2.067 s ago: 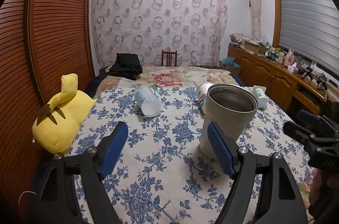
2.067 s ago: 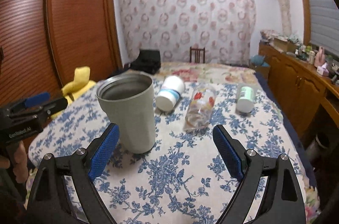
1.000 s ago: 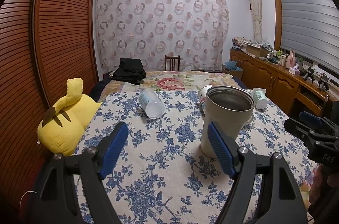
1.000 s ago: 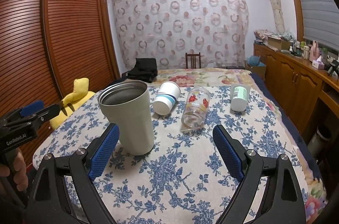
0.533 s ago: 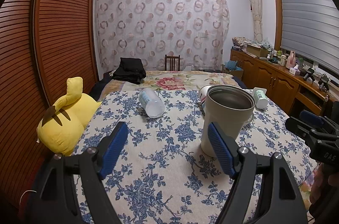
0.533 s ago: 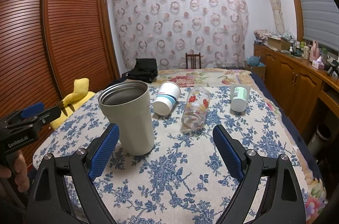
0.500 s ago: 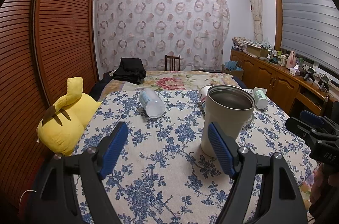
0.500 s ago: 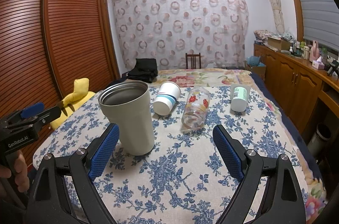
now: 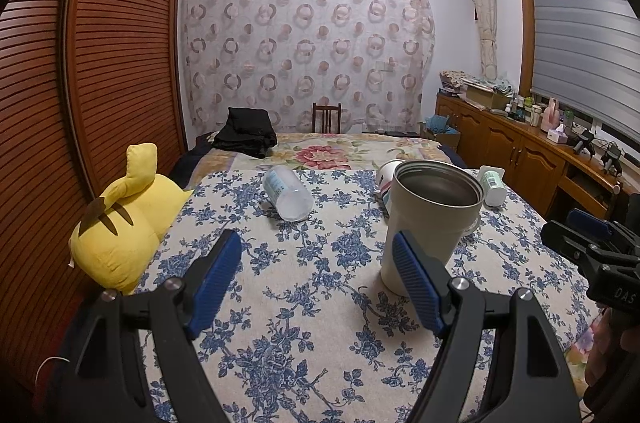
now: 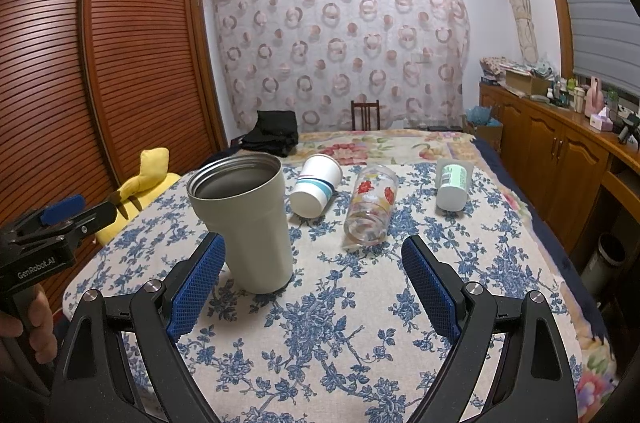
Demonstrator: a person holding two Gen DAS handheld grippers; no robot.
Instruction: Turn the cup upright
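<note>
A grey metal tumbler (image 9: pixel 430 223) (image 10: pixel 248 223) stands upright, mouth up, on the blue-flowered tablecloth (image 9: pixel 304 303) (image 10: pixel 340 323). My left gripper (image 9: pixel 318 277) is open and empty; the tumbler is just beyond its right finger. My right gripper (image 10: pixel 316 287) is open and empty; the tumbler is just beyond its left finger. Lying on their sides are a frosted plastic cup (image 9: pixel 288 193), a white paper cup with stripes (image 10: pixel 316 189), a clear glass with red flowers (image 10: pixel 370 209) and a small white cup with a green label (image 10: pixel 452 189).
A yellow plush toy (image 9: pixel 128 215) lies at the table's left edge. Behind the table is a bed with a black bag (image 9: pixel 246 133) and a wooden chair (image 9: pixel 326 117). A wooden sideboard (image 10: pixel 560 159) with clutter runs along the right wall. A brown slatted wardrobe (image 9: pixel 92 63) stands left.
Both grippers pulled back and rose a little from the tumbler about two seconds ago. In the last half second nothing has visibly moved.
</note>
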